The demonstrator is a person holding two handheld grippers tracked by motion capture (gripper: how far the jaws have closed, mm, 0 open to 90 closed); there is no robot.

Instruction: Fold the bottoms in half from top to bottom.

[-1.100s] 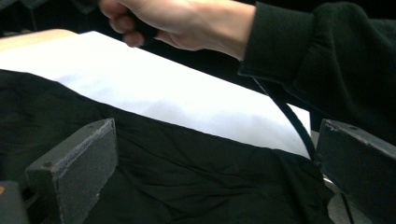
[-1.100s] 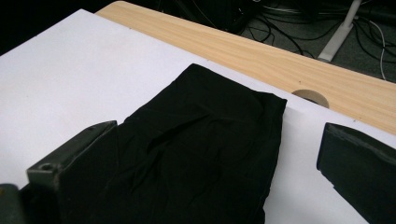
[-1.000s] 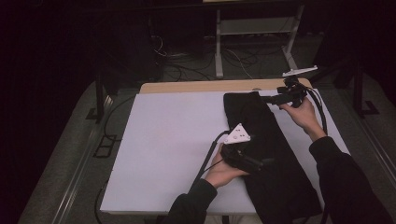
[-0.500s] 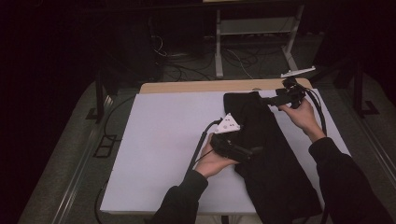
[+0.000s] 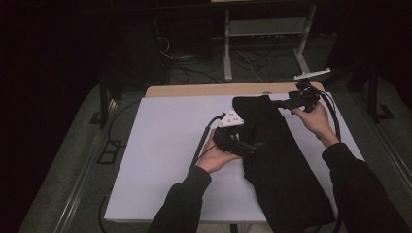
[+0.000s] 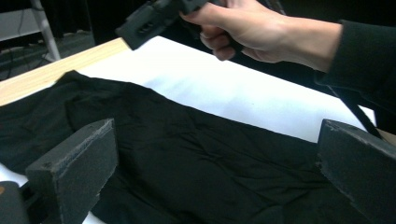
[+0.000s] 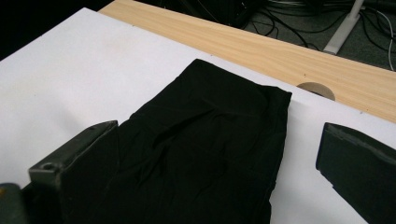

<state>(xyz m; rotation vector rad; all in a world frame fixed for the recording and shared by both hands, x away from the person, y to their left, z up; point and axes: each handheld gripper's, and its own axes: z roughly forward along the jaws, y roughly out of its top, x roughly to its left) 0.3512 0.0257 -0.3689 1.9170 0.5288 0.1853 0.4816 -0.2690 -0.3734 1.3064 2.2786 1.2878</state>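
Cloth (image 5: 277,155) flat on white table (image 5: 165,145), left gripper (image 5: 255,144) moved farther up its left edge — jaws wide apart, right gripper (image 5: 277,103) at its top corner, likewise agape.

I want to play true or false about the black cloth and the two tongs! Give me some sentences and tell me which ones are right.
1. The black cloth lies on the white sheet. True.
2. The left tongs are squeezed shut on the cloth. False: their jaws stand wide apart, with the cloth lying flat beyond them.
3. The right tongs are open. True.
4. The cloth is red. False: it is black.
5. A strip of bare wood shows past the far edge of the white sheet. True.
6. The cloth is rolled into a ball. False: it lies spread out flat, with some wrinkles.
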